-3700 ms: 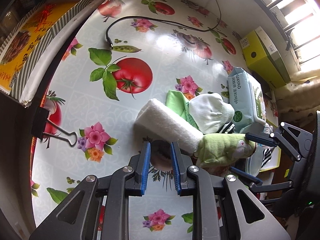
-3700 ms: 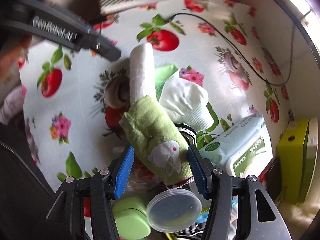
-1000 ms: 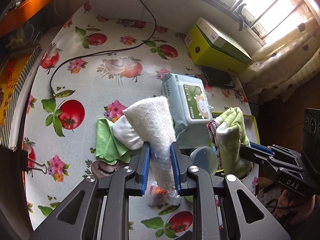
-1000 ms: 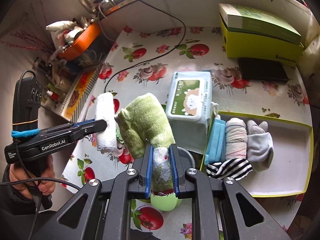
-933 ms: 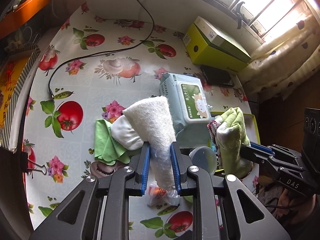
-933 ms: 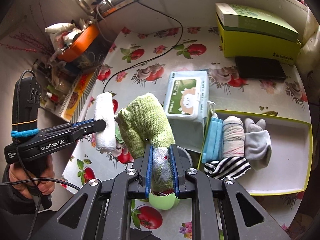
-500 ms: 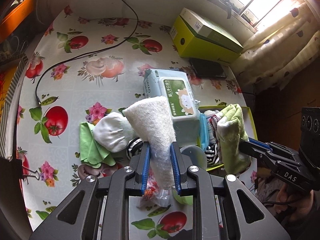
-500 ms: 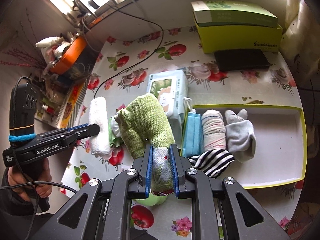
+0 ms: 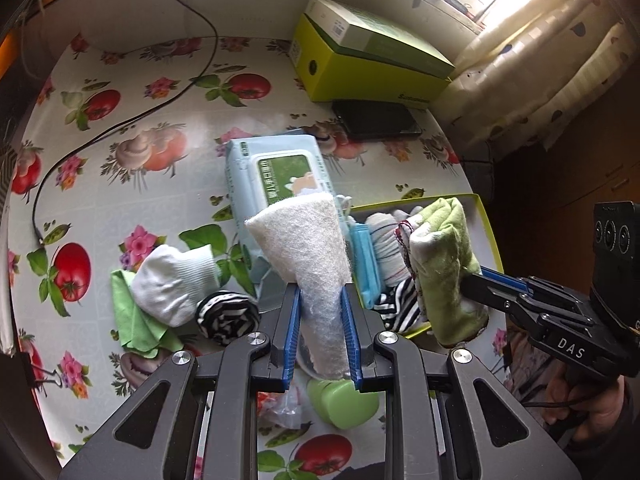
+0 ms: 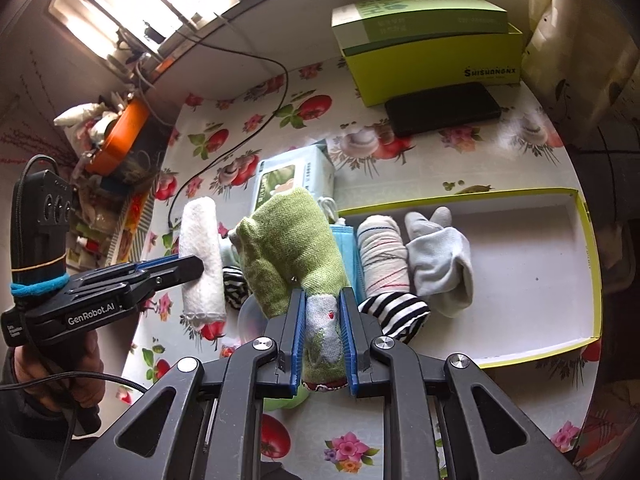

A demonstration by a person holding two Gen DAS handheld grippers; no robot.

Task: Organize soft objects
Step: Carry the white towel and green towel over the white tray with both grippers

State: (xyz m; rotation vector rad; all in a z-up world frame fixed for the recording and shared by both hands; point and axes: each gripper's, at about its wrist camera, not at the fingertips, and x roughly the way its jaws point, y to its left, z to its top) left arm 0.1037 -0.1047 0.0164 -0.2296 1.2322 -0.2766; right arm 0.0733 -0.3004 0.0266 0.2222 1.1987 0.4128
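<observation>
— What's each hand got?

— The left gripper (image 9: 322,330) is clamped on a rolled white towel (image 9: 308,260), held up over the table. The right gripper (image 10: 322,334) is pinched on a rolled green towel (image 10: 292,240), raised near the left end of the yellow-rimmed tray (image 10: 588,240).

— Any room in that tray?

— Its left end is packed: a blue mask (image 10: 348,244), a striped roll (image 10: 382,256), a grey sock (image 10: 440,264) and a black-and-white striped sock (image 10: 394,312) at the front rim. The right half shows bare white floor.

— And outside it?

— The wipes pack (image 9: 276,176) sits just beside the tray's left edge. Left of that lie a white sock (image 9: 172,280) on a green cloth (image 9: 136,320) and another striped sock (image 9: 228,316).
</observation>
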